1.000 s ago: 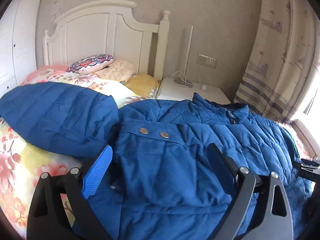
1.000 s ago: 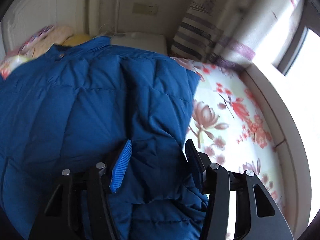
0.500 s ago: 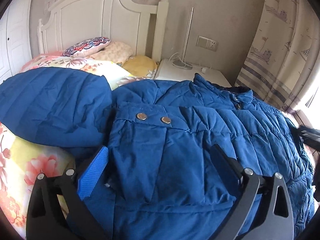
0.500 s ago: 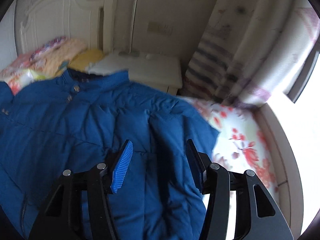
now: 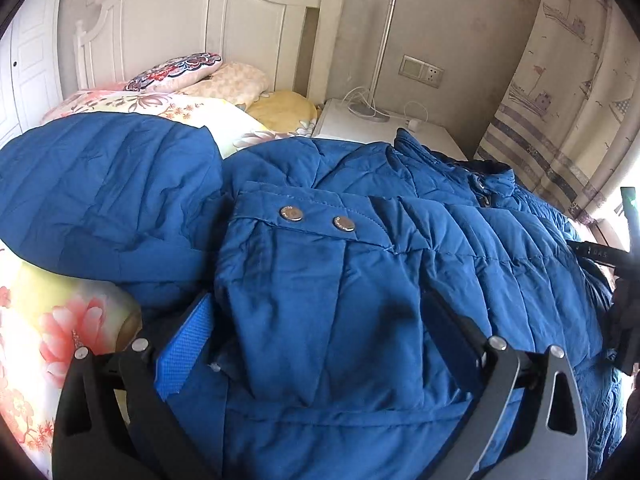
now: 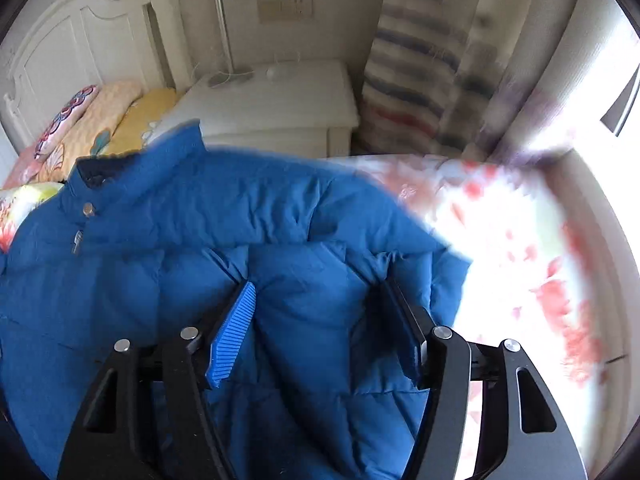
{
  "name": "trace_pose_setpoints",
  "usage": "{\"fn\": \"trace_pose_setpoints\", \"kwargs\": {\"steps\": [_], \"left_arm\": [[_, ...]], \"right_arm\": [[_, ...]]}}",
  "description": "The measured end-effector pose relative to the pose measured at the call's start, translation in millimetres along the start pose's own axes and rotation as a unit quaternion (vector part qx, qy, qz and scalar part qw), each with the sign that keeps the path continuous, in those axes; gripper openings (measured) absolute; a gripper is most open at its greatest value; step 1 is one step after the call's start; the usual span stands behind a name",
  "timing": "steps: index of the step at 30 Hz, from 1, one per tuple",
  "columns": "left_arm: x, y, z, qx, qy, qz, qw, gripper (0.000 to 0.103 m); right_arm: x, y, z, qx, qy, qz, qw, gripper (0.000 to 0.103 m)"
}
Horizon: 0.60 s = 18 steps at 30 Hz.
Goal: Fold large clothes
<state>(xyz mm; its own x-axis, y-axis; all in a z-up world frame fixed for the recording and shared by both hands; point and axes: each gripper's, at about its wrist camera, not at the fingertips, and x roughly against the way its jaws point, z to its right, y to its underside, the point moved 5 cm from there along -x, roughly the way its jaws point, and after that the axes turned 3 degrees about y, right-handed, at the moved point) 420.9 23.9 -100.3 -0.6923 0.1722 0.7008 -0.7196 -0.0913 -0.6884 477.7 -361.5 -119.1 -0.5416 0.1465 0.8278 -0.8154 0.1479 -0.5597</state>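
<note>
A blue quilted jacket (image 5: 460, 248) lies spread on the bed, collar toward the nightstand. One sleeve, with two metal snaps on its cuff (image 5: 316, 220), is folded over the body. My left gripper (image 5: 320, 332) hangs over this sleeve, jaws wide, and the puffy sleeve fills the gap. A rounded blue quilted part (image 5: 100, 192) lies to the left. In the right wrist view the jacket (image 6: 180, 240) shows its shoulder. My right gripper (image 6: 320, 328) is opening, with a ridge of fabric still between its jaws. That gripper also shows as dark parts (image 5: 616, 264) at the edge.
The floral bedsheet (image 5: 52, 328) shows left of the jacket and also on the right (image 6: 520, 272). Pillows (image 5: 180, 72) lie against the white headboard (image 5: 180, 20). A white nightstand (image 5: 384, 128) with a lamp pole (image 5: 382, 52) and a striped curtain (image 5: 560, 100) stand behind.
My right gripper has travelled along the jacket from its lower edge toward the collar, and its jaws have widened. The left gripper tipped slightly down toward the folded sleeve.
</note>
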Motion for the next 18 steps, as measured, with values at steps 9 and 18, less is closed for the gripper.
{"fn": "trace_pose_setpoints", "kwargs": {"steps": [9, 18], "left_arm": [[-2.5, 0.6, 0.2, 0.002, 0.004, -0.008, 1.0, 0.1], [-2.9, 1.3, -2.0, 0.01, 0.006, -0.009, 0.9999, 0.1]], "right_arm": [[84.8, 74.9, -76.1, 0.094, -0.03, 0.062, 0.993, 0.07], [118.1, 105.0, -84.2, 0.08, -0.044, 0.06, 0.994, 0.076]]}}
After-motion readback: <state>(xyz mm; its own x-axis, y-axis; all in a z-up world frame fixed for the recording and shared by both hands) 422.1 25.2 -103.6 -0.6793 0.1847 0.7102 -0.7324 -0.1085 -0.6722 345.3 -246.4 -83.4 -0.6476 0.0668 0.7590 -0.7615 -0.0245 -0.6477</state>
